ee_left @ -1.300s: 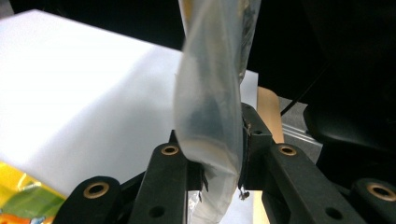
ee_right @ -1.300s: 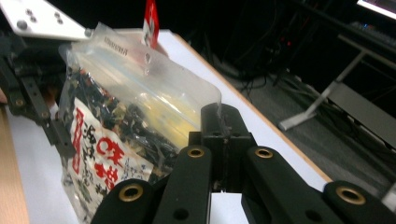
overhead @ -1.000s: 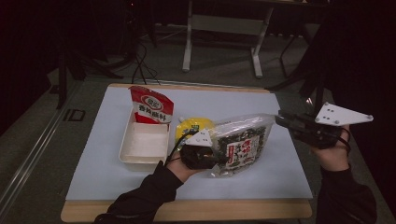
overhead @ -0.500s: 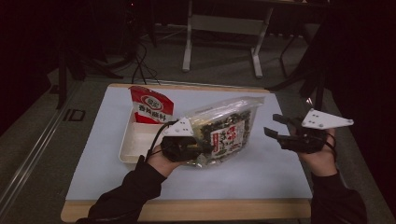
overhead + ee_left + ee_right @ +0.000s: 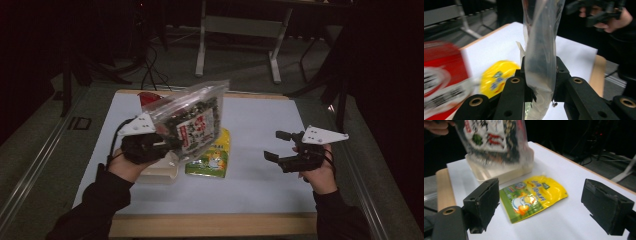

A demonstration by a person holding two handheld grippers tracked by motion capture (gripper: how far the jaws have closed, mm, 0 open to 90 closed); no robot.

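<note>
Dim workshop, white table (image 5: 260, 150) w/ wood edge. My left gripper (image 5: 150, 145) is clamped on the lower edge of a clear seaweed snack bag (image 5: 192, 120), lifted off the table and hanging just above the cream tray (image 5: 162, 172); I judge it's about halfway, not yet set in. My right gripper (image 5: 280, 147), jaws just opened wide, nothing between them, points at the yellow-green pouch (image 5: 531, 197) lying flat beside the tray, prob next. Red packet (image 5: 147, 97) behind the bag.

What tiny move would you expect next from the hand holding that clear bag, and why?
Probably lower the clear bag into the white tray. The left tongs pinch its edge, it hangs above the tray, and the right tongs, just opened, hold nothing.
</note>
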